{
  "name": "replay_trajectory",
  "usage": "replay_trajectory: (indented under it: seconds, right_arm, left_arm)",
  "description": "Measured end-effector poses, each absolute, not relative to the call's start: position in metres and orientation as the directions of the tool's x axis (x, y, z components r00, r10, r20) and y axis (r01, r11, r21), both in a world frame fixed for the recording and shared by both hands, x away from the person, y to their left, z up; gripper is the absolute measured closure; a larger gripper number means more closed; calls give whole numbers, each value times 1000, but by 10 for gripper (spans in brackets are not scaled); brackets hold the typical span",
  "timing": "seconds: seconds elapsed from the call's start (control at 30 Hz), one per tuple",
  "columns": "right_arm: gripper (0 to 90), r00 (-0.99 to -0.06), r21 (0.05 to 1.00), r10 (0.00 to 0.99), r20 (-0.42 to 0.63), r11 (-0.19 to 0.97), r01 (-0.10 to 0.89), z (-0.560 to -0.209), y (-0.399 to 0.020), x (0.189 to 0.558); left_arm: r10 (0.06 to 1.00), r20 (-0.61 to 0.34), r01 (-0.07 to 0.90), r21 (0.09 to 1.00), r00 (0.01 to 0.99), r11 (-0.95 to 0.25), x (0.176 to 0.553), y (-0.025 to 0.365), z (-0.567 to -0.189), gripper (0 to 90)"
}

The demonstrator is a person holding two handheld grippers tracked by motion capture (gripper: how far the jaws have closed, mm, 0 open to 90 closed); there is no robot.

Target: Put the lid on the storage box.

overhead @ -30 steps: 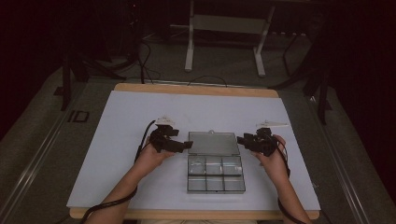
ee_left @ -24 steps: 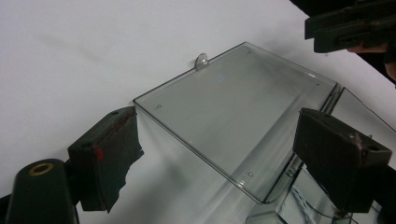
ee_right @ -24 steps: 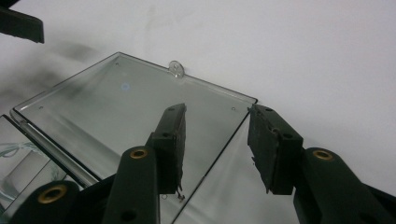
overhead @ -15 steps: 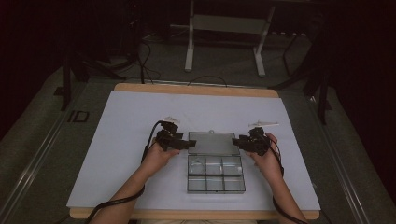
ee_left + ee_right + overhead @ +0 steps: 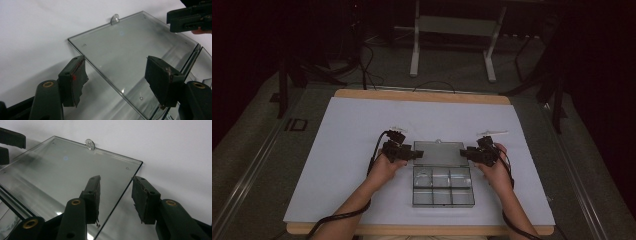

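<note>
Left gripper view: left claw spread wide astride clear lid edge; right claw likewise parted.

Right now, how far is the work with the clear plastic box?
Done: the compartment box lies open, its lid folded back flat on the white table sheet. In hand: the left gripper and the right gripper are both open, each straddling one side edge of the lid without clamping it. Left: probably gripping the lid and swinging it shut; the compartments look empty.
</note>
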State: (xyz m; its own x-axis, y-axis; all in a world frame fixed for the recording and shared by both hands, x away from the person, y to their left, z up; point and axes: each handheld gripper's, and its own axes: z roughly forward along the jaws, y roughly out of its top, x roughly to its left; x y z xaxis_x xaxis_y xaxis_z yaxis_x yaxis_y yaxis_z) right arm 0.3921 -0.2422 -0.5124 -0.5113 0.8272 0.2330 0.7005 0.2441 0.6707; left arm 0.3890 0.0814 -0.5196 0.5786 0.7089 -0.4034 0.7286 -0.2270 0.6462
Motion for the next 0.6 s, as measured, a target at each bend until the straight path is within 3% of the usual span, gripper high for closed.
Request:
replay_trajectory:
  seconds: [0.6]
  right_arm:
    - [566,-414,591,836,360,139,795,-517,-246,399]
  left_arm:
    - [698,-454,771,595,554,-225,392,80,-527,378]
